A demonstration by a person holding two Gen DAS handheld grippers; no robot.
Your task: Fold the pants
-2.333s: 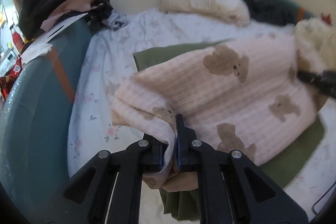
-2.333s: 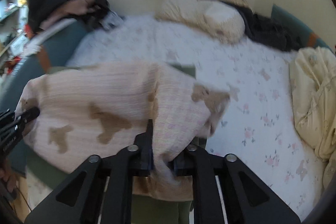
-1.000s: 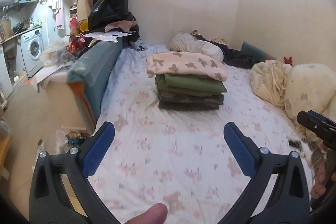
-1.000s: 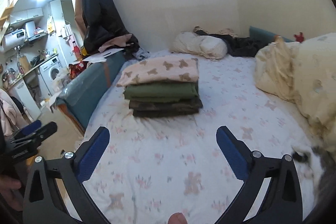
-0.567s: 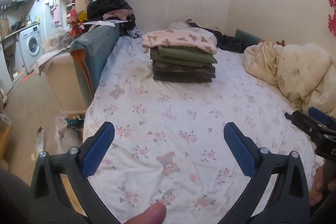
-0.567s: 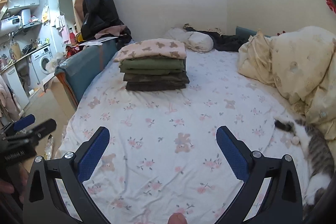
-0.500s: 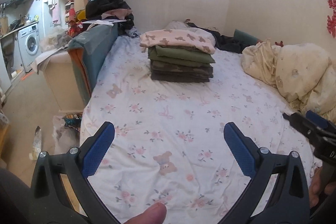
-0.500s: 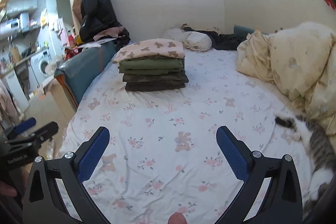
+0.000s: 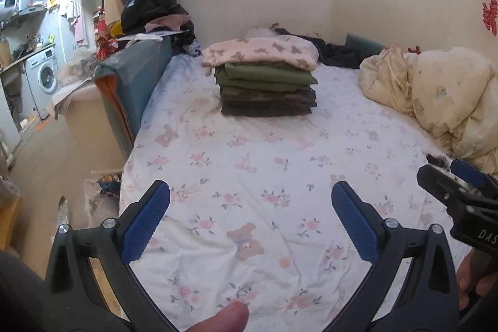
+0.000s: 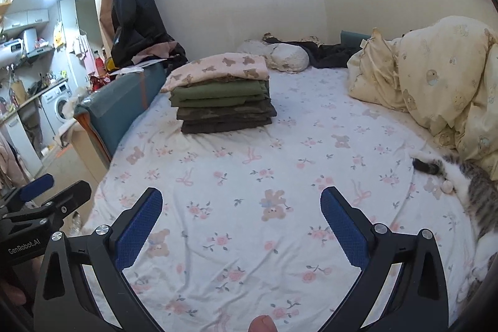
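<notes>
A stack of folded pants (image 9: 267, 89) sits at the far side of the bed, with pink bear-print pants (image 9: 260, 50) on top, olive ones under them and dark ones at the bottom. The stack also shows in the right wrist view (image 10: 222, 101). My left gripper (image 9: 250, 198) is open and empty, well short of the stack above the floral sheet (image 9: 264, 176). My right gripper (image 10: 241, 201) is open and empty too, above the near half of the sheet. Each gripper shows at the edge of the other's view.
A cream duvet (image 10: 435, 77) is heaped on the right. A tabby cat (image 10: 467, 185) lies at the right edge of the bed. A teal bed rail (image 10: 121, 105) runs along the left. A pillow and dark clothes (image 10: 311, 52) lie by the far wall.
Both grippers let go of the pink bear-print pants, which now lie on top of the stack. Both opened wide and pulled back toward the near end of the bed.
</notes>
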